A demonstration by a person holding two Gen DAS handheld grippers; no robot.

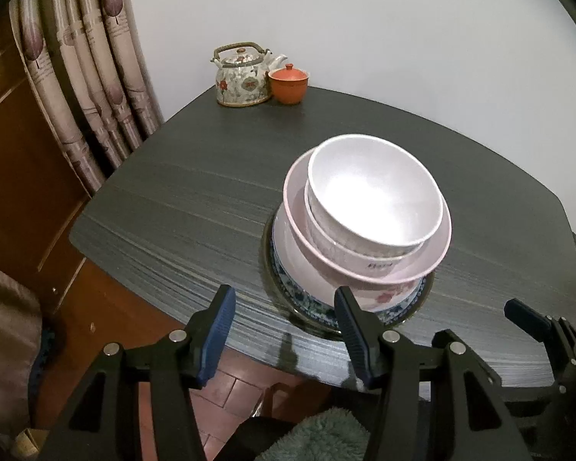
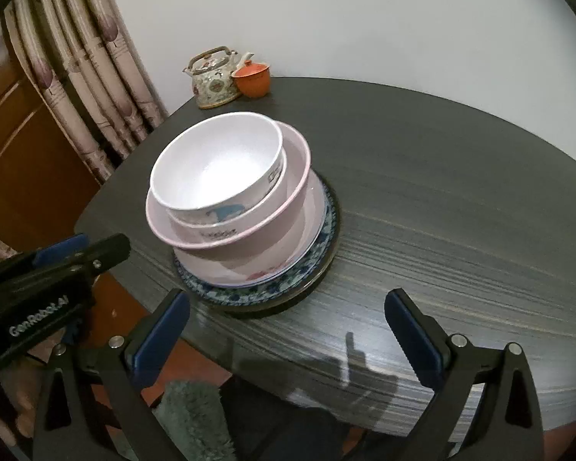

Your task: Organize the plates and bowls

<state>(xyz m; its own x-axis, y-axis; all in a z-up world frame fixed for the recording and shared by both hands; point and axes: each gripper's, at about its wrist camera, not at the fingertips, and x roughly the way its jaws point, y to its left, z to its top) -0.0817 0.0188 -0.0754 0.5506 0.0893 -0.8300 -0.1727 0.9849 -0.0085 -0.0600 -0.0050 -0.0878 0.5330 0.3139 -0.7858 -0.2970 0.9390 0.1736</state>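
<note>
- The left tongs [image 1: 284, 317] hang over the near edge of the dark tabletop [image 1: 180, 207], jaws spread wide and holding nothing.
- The right tongs [image 2: 288, 317] are beside them over the same near edge, also released and empty.
- The stack of dishes [image 1: 364, 230] stands just ahead of both tongs, slightly right of the left pair and slightly left of the right pair, so neither looks clearly nearer.
- From the top down: a white bowl [image 2: 217, 161] nests in a second printed bowl, inside a pink bowl [image 2: 245, 230], on a pale plate, on a blue-patterned plate [image 2: 249, 294].
- The stack is round with no long axis; the upper bowls look tilted, so lifting could tip them.
- A floral teapot [image 1: 244, 77] and an orange lidded cup [image 1: 288, 83] touch at the far-left corner, well apart.
- Nothing blocks the way.
</note>
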